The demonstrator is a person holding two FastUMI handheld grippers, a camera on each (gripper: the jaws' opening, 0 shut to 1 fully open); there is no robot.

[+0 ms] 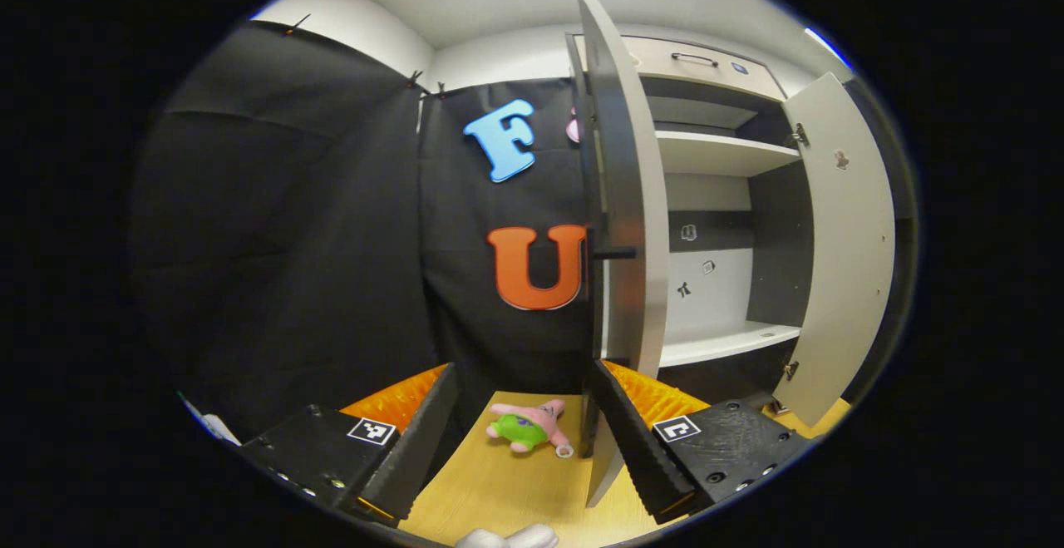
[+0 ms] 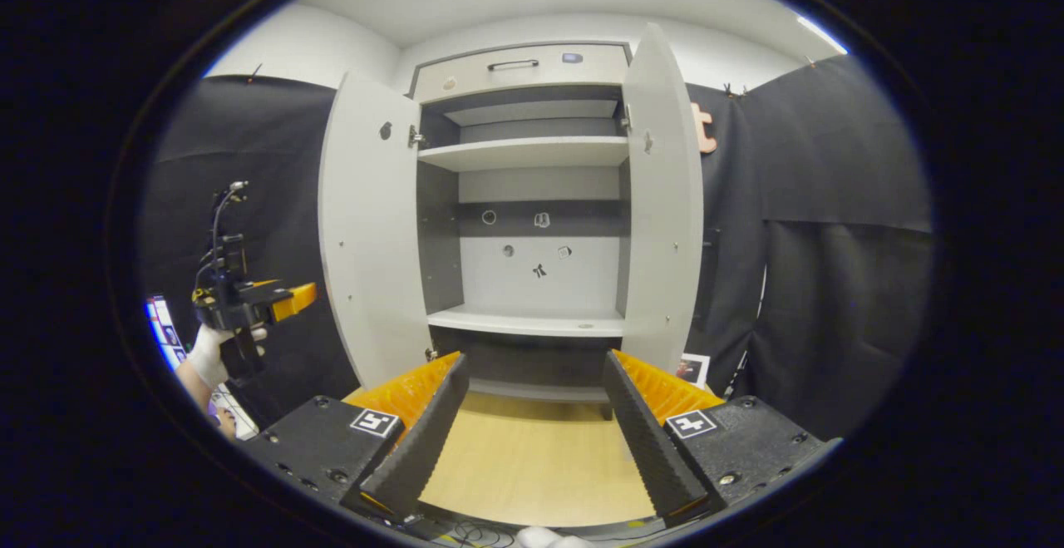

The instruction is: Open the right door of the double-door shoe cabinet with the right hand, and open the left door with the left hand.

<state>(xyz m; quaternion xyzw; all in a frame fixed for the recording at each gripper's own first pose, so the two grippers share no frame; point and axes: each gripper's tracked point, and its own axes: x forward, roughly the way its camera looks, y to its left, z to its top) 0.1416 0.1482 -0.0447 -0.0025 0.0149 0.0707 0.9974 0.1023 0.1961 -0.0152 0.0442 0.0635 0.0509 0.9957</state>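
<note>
cabinet: both doors swung wide | left gripper: fingers apart, empty | right gripper: fingers apart, empty

Both tools, left and right, gape wide, gripping nothing.

No readable words, brands or numbers are showing anywhere, the only markings being square black-and-white coded tags sitting on the left gripper and the right gripper, and small illegible stickers on the shoe cabinet.
</note>
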